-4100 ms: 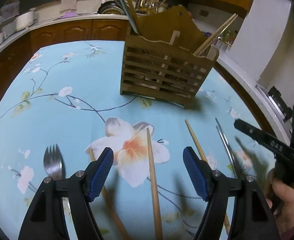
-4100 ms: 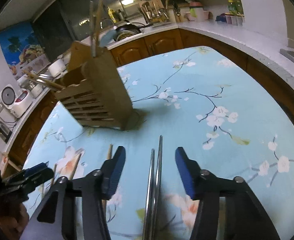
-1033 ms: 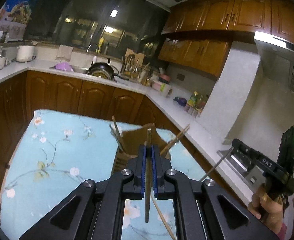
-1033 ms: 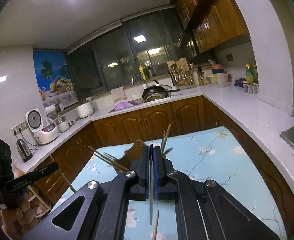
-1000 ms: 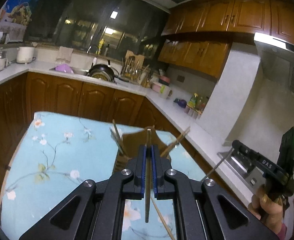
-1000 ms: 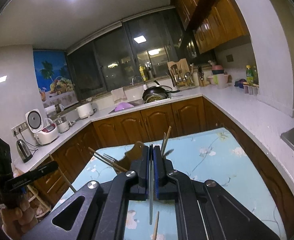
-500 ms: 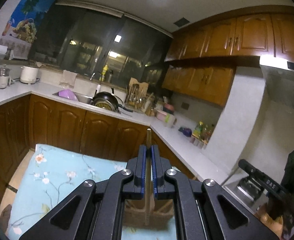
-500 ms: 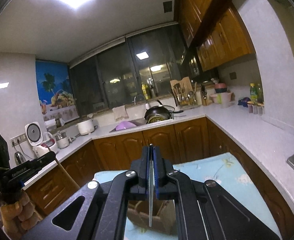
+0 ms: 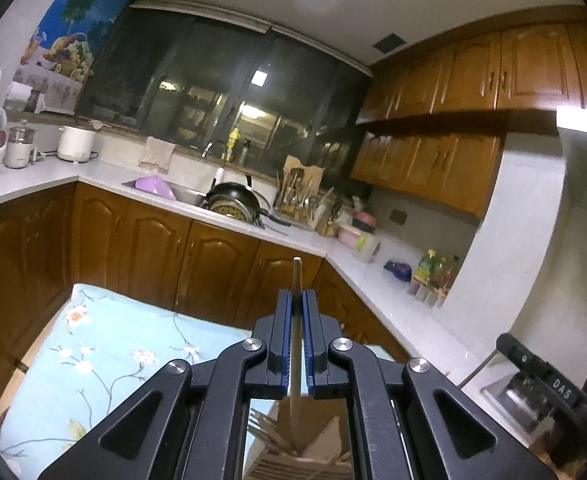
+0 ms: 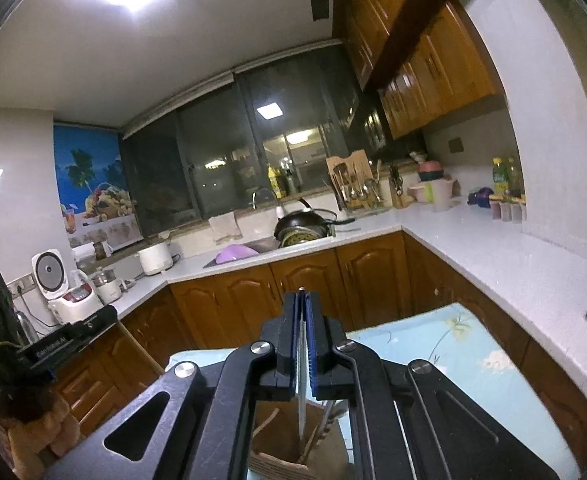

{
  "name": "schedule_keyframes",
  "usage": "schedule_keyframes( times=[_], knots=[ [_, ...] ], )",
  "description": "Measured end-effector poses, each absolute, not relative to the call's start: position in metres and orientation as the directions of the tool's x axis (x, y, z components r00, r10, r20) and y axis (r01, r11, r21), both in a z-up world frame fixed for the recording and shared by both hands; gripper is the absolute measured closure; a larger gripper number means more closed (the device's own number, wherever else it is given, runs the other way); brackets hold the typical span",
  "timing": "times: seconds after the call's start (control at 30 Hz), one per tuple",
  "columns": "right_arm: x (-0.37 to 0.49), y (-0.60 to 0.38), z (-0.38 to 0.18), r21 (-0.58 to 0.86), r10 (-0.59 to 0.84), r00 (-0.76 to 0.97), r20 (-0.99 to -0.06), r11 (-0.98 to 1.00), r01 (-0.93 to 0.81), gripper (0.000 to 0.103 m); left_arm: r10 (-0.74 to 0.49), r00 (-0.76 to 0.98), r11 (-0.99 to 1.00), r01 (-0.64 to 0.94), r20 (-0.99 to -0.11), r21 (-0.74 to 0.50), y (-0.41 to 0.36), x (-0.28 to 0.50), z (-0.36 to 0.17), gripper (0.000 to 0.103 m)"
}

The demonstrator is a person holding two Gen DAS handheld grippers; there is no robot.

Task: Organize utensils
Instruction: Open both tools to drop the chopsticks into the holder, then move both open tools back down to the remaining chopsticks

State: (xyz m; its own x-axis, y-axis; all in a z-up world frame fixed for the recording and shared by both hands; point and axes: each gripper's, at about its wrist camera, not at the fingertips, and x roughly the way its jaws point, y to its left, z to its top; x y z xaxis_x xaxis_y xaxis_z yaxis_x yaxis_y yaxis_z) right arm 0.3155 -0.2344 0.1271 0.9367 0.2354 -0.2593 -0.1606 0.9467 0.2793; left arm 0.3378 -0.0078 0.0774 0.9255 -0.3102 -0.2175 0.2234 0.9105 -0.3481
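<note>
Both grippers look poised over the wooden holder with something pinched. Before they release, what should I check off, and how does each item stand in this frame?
1. Left gripper shut on the wooden chopstick: ok.
2. Right gripper shut on the metal chopsticks: ok.
3. Wooden chopstick upright, lower end over the wooden holder: ok.
4. Metal chopsticks' lower end down in the wooden holder's opening: ok, seemingly.
5. Which compartment each lower end is in: cannot tell, the gripper bodies hide most of the holder.
6. Holder standing steady on the floral tablecloth: cannot tell, its base is out of view.
</note>
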Motion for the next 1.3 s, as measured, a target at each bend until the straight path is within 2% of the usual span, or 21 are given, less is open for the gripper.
schedule_keyframes(
  times=[0.13,0.33,0.73,0.83,0.9,0.97,1.07,1.1,1.17,1.23,1.3],
  knots=[
    [0.319,-0.233,0.108,0.289,0.236,0.930,-0.281,0.945,-0.153,0.099,-0.313,0.911,0.916,0.216,-0.267,-0.337,-0.021,0.349,0.060,0.100],
    [0.331,-0.228,0.082,0.294,0.250,0.897,-0.365,0.945,-0.144,0.099,-0.331,0.887,0.919,0.225,-0.322,-0.325,-0.031,0.362,0.048,0.100],
    [0.334,-0.230,0.078,0.312,0.261,0.880,-0.397,0.940,-0.138,0.098,-0.334,0.886,0.926,0.246,-0.321,-0.285,-0.016,0.362,0.062,0.099],
    [0.337,-0.231,0.078,0.333,0.292,0.868,-0.402,0.930,-0.158,0.091,-0.336,0.883,0.930,0.257,-0.327,-0.262,-0.017,0.362,0.061,0.098],
    [0.333,-0.232,0.080,0.341,0.299,0.871,-0.389,0.926,-0.165,0.072,-0.343,0.877,0.929,0.264,-0.337,-0.258,-0.017,0.361,0.063,0.093],
    [0.325,-0.235,0.085,0.352,0.304,0.881,-0.363,0.920,-0.172,0.059,-0.341,0.881,0.930,0.265,-0.328,-0.255,-0.016,0.357,0.065,0.080],
    [0.314,-0.239,0.093,0.362,0.300,0.892,-0.338,0.917,-0.171,0.055,-0.338,0.889,0.929,0.264,-0.310,-0.258,-0.014,0.348,0.067,0.077],
    [0.312,-0.241,0.095,0.365,0.296,0.895,-0.334,0.916,-0.167,0.050,-0.339,0.889,0.928,0.263,-0.307,-0.264,-0.012,0.346,0.067,0.076],
    [0.303,-0.246,0.098,0.373,0.290,0.903,-0.316,0.914,-0.163,0.040,-0.329,0.894,0.929,0.248,-0.304,-0.277,-0.007,0.338,0.071,0.059],
    [0.293,-0.251,0.101,0.377,0.285,0.909,-0.304,0.912,-0.160,0.032,-0.324,0.899,0.927,0.240,-0.294,-0.289,-0.001,0.329,0.070,0.052],
    [0.285,-0.257,0.101,0.383,0.284,0.911,-0.298,0.910,-0.158,0.023,-0.324,0.900,0.923,0.233,-0.292,-0.306,0.007,0.316,0.068,0.051]
  ],
)
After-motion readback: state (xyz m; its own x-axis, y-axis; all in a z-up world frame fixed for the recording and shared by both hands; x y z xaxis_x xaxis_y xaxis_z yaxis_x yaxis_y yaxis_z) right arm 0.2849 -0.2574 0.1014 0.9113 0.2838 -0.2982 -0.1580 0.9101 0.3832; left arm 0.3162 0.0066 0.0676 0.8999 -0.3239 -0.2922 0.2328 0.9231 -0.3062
